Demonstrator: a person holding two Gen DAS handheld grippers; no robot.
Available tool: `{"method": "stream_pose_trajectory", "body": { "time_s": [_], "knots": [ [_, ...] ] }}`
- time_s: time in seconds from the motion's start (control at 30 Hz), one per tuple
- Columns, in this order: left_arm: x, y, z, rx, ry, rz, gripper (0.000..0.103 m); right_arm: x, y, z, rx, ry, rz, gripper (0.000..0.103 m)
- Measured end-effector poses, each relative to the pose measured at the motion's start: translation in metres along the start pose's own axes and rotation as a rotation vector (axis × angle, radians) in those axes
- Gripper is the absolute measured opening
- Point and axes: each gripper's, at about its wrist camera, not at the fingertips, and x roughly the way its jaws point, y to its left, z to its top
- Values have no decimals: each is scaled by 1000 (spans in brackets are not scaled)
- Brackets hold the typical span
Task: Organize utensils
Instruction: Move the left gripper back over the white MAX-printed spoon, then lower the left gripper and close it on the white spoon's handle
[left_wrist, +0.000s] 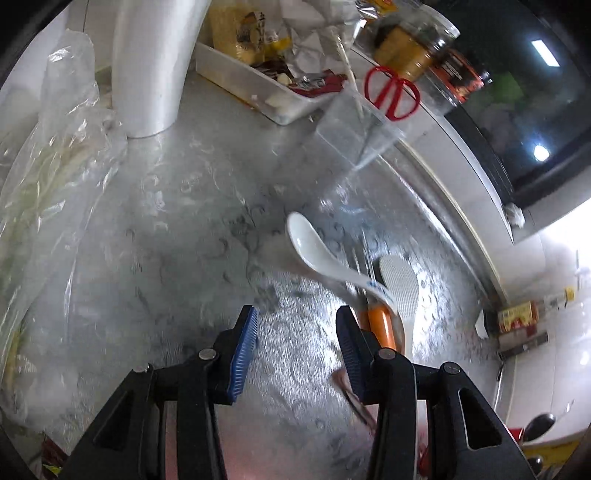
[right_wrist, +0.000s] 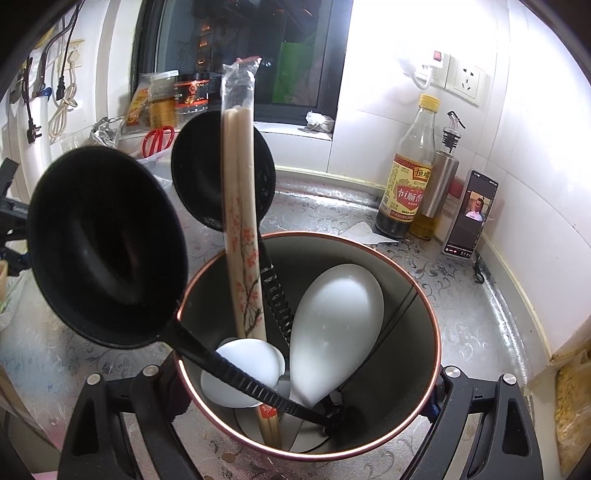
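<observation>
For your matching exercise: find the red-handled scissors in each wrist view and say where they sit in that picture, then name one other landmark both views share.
Left wrist view: the red-handled scissors lie upper right of centre, on the white ledge below the dark window.
Right wrist view: the scissors sit upper left, on the sill, just left of the rear black ladle.
Shared landmark: the brown-labelled vinegar bottle.

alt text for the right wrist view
The right tool grips a red-rimmed utensil holder on a patterned counter. Inside stand two black ladles, wrapped chopsticks, a white rice paddle and a white spoon.
</observation>
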Motion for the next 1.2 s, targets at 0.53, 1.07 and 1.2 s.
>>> {"method": "stream_pose_trajectory", "body": {
  "time_s": [0.53, 1.07, 1.2],
  "knots": [
    [37, -1, 53, -19, -20, -17, 53, 0, 1, 0, -3, 1, -8, 93],
    [66, 13, 56, -93, 4, -48, 8, -3, 5, 0, -10, 5, -25, 94],
    [62, 25, 52, -129, -14, -66, 7, -3, 4, -1, -8, 7, -23, 94]
  ]
}}
